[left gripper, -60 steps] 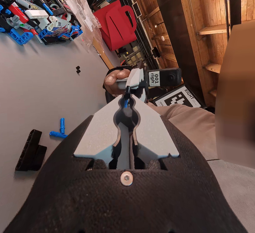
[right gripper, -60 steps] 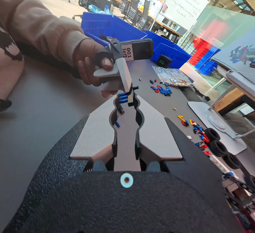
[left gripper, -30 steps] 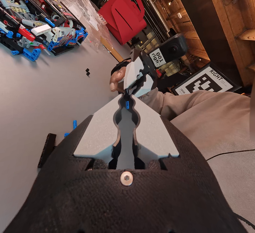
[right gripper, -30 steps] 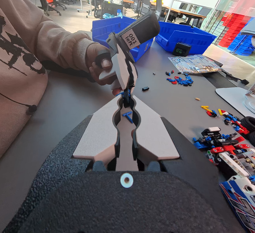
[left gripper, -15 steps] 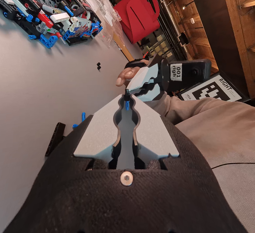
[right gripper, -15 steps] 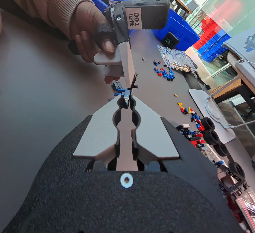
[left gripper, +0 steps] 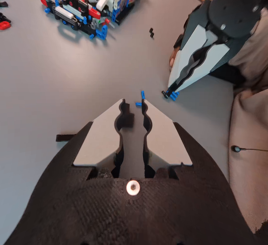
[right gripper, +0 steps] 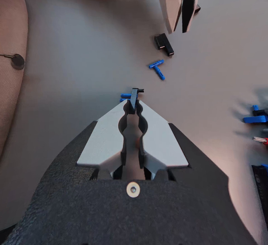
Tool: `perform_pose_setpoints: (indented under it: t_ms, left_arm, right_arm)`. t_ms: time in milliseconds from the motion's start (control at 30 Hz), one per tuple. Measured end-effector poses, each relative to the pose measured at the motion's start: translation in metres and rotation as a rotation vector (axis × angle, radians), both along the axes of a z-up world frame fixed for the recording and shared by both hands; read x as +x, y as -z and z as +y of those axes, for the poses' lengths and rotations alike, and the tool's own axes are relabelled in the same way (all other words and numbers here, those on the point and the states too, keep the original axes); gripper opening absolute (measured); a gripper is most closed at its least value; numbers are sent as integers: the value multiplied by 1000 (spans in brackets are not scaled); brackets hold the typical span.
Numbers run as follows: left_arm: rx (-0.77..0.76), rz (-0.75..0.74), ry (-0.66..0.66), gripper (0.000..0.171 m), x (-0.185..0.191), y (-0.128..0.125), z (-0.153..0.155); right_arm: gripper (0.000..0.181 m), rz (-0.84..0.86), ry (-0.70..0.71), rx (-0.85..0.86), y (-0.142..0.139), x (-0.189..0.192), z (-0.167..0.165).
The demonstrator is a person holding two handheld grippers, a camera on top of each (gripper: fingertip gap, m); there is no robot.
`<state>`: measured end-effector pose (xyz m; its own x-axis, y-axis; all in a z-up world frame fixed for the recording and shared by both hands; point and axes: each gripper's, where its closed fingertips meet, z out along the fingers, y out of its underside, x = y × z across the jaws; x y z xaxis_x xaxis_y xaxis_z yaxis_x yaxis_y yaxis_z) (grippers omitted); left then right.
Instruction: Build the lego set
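My right gripper [right gripper: 132,100] is clamped on a thin black beam [right gripper: 133,102] with blue pins [right gripper: 125,95] sticking out of its left side and a black pin at its top right; the piece stands upright at my fingertips, low over the grey table [right gripper: 81,37]. My left gripper [left gripper: 132,101] is spread apart with nothing held. A black block [left gripper: 127,118] lies on the table between its fingers, nearer the left one, and two loose blue pins [left gripper: 141,98] lie just past its right fingertip. The half-built model [left gripper: 89,4] sits well apart, farther up the table. From my right side, the loose pins form a T, between the beam and the black block.
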<state>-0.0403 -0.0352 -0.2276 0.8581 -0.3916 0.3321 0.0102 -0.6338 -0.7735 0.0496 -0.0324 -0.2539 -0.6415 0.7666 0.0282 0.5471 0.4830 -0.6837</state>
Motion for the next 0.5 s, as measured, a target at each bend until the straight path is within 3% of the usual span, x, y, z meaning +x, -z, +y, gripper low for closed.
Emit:
perform_pose_setpoints:
  t_ms: [133,333,500]
  left_arm:
    - [-26,275,66,22,-3,23,-6]
    - [-62,319,101,31,-15,21,-19]
    - [-73,390,171,12,-15,24,-34]
  right_arm:
    - [6,-35,14,23,3,0,-1]
    - [14,33,42,106,3,-7,12]
    - [17,47,80,93,-2,-7,24]
